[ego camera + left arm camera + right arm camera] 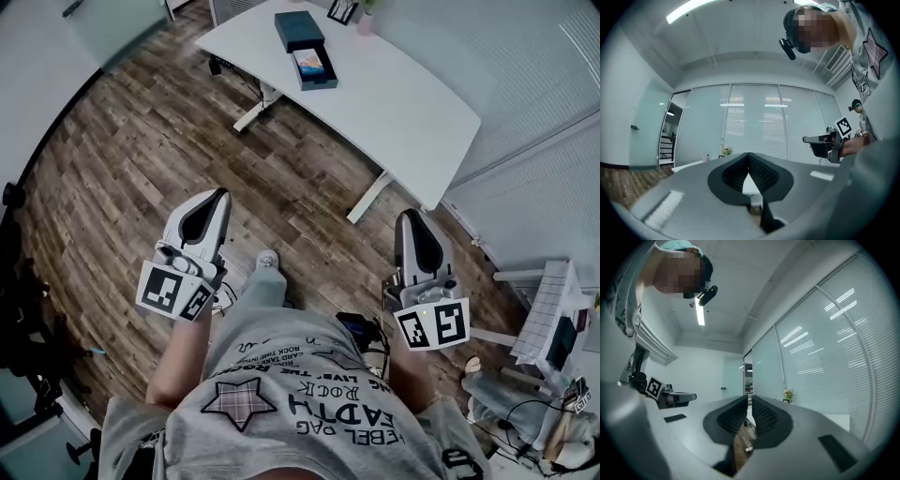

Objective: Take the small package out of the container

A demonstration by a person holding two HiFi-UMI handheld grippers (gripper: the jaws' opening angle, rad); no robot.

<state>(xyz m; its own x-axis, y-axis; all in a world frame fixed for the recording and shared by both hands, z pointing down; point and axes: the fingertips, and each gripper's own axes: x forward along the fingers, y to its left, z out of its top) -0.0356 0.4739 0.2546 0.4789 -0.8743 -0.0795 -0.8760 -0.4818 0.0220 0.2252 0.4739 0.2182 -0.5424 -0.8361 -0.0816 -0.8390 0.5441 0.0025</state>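
Note:
Far ahead, on a white table (pixel 403 103), an open dark container (pixel 315 68) holds a small package (pixel 308 62) with a light, colourful face. A closed dark box (pixel 299 30) lies just behind it. Both grippers are held close to the person's body, well short of the table, over the wooden floor. My left gripper (pixel 219 195) (pixel 748 157) is shut with nothing between its jaws. My right gripper (pixel 411 217) (pixel 750 400) is shut too, with only a thin slit between its pads and nothing in it. Each gripper view looks out across the room, so neither shows the container.
A picture frame (pixel 342 11) and a small pot (pixel 366 22) stand at the table's far edge. A white rack (pixel 553 314) with clutter stands at the right, and dark equipment (pixel 19 309) at the left. Glass walls with blinds (pixel 754 122) close the room.

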